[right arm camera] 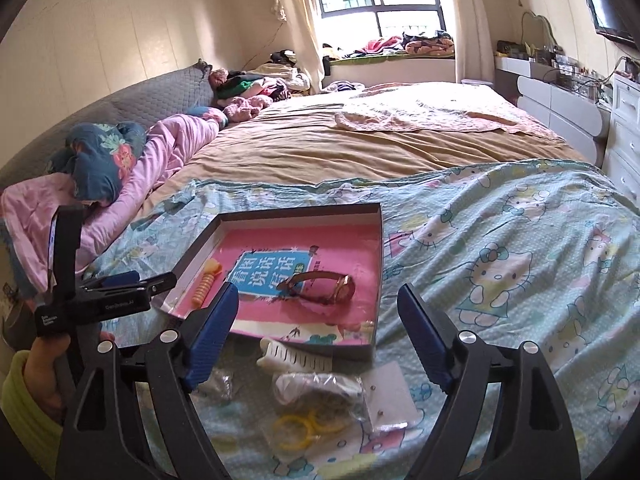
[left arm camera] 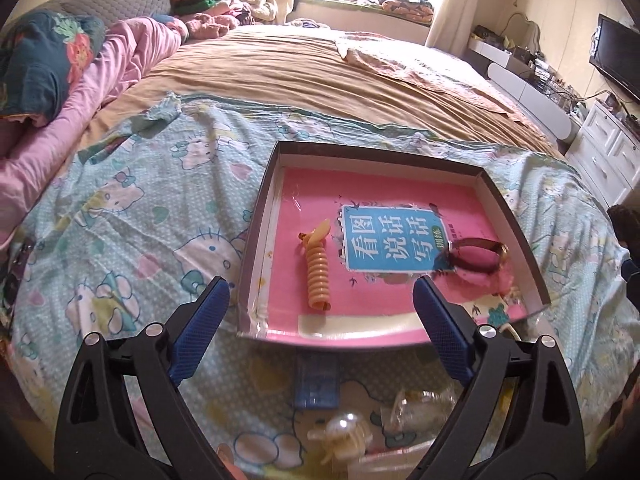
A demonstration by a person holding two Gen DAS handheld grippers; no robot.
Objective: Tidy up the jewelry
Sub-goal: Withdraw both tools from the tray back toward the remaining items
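Loose items, among them yellow rings in a clear bag and a white comb, are seen on the bedspread before the right gripper. The left gripper and the right are both held with jaws apart, empty. A shallow box is shown containing a pink book, an orange spiral clip and a watch.

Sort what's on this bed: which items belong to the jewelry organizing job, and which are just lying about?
Part of the job:
- shallow box
- watch inside it
- orange spiral hair tie inside it
- yellow rings in a clear bag, outside the box
- white hair comb by the box's near edge
- pale claw clip

Lying about:
- pink quilt
- clothes pile
- TV
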